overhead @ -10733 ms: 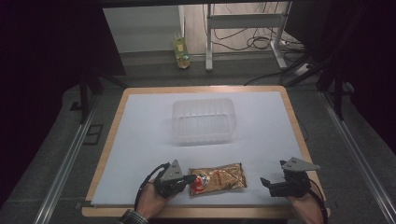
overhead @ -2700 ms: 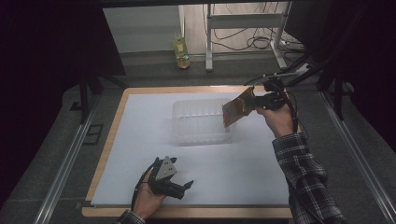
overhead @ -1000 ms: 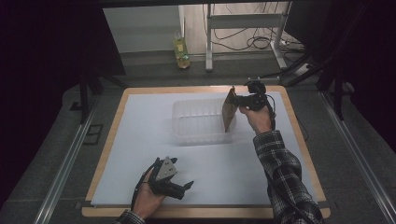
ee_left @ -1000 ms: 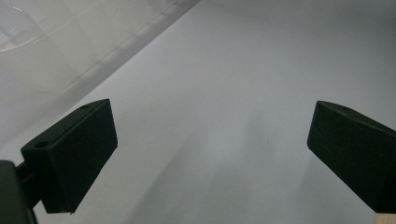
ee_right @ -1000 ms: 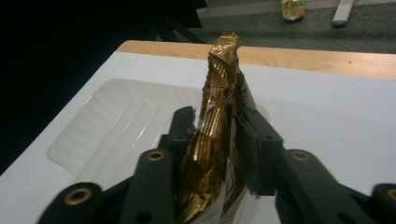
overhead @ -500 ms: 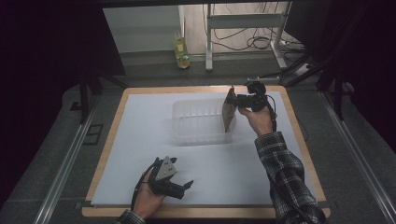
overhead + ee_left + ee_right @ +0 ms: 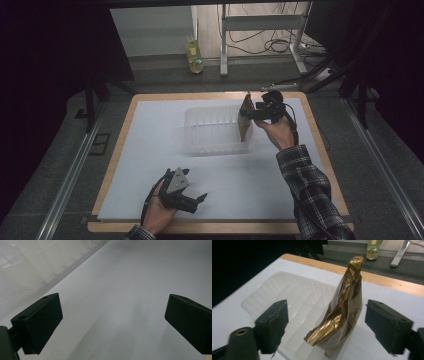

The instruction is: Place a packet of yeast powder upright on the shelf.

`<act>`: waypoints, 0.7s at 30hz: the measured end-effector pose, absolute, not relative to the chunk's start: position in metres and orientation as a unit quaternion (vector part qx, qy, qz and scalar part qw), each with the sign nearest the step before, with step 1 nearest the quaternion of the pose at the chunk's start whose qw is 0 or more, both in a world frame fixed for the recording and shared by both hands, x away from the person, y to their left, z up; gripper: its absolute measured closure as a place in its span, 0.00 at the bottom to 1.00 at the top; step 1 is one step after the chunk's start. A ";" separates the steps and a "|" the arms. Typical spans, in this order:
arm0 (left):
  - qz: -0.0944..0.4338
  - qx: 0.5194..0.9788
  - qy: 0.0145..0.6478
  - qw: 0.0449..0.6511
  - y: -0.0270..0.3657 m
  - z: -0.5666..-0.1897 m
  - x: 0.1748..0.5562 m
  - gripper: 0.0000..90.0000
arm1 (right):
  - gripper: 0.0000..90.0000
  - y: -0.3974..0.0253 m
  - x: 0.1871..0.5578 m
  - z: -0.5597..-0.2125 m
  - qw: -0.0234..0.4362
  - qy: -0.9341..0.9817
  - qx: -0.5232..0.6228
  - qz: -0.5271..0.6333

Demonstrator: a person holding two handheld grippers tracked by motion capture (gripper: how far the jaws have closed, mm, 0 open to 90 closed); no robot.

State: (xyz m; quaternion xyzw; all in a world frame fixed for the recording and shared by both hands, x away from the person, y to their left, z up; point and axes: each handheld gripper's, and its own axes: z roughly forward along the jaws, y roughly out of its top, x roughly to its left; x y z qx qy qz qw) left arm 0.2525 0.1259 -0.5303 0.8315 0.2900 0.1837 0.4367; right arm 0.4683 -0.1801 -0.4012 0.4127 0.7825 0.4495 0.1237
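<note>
The crinkled gold foil snack packet [image 7: 342, 312] stands on end at the right-hand end of the clear ribbed plastic tray [image 7: 212, 129], its lower edge apparently down inside the tray or on its rim; the angle leaves that unsure. The right gripper [image 7: 248, 114] sits just beside the packet, and in the right gripper view its jaws stand spread on either side of the foil with gaps showing, so the grip looks released. The placing seems all but done; what is left, by my judgement, is backing that hand away and seeing whether the packet topples flat. The left gripper [image 7: 196, 201] rests on the white worktop [image 7: 150, 150] near the front edge, jaws wide apart and holding nothing.
</note>
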 end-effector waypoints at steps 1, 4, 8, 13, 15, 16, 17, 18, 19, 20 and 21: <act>0.184 0.832 0.289 0.437 0.126 -0.530 0.253 0.01 | 0.19 -0.180 0.467 -0.401 0.131 0.786 0.409 0.445; 0.184 0.832 0.288 0.437 0.126 -0.531 0.253 0.01 | 0.16 -0.180 0.462 -0.401 0.144 0.792 0.398 0.440; 0.185 0.832 0.288 0.437 0.126 -0.531 0.252 0.01 | 0.14 -0.180 0.456 -0.403 0.151 0.798 0.388 0.436; 0.185 0.832 0.288 0.437 0.125 -0.531 0.252 0.01 | 0.12 -0.182 0.447 -0.403 0.150 0.801 0.377 0.440; 0.185 0.832 0.289 0.437 0.125 -0.531 0.252 0.01 | 0.11 -0.182 0.444 -0.403 0.149 0.804 0.371 0.440; 0.185 0.832 0.289 0.437 0.125 -0.531 0.252 0.01 | 0.10 -0.182 0.443 -0.403 0.148 0.805 0.370 0.439; 0.185 0.831 0.289 0.437 0.126 -0.531 0.252 0.01 | 0.10 -0.183 0.441 -0.403 0.149 0.807 0.367 0.437; 0.185 0.831 0.288 0.437 0.126 -0.531 0.252 0.01 | 0.10 -0.182 0.440 -0.403 0.149 0.808 0.366 0.437; 0.186 0.831 0.288 0.437 0.126 -0.531 0.252 0.01 | 0.09 -0.183 0.438 -0.404 0.149 0.808 0.364 0.438; 0.186 0.830 0.290 0.439 0.126 -0.531 0.252 0.01 | 0.09 -0.183 0.437 -0.404 0.149 0.809 0.363 0.437; 0.185 0.830 0.290 0.440 0.126 -0.531 0.252 0.01 | 0.09 -0.183 0.436 -0.404 0.152 0.810 0.361 0.436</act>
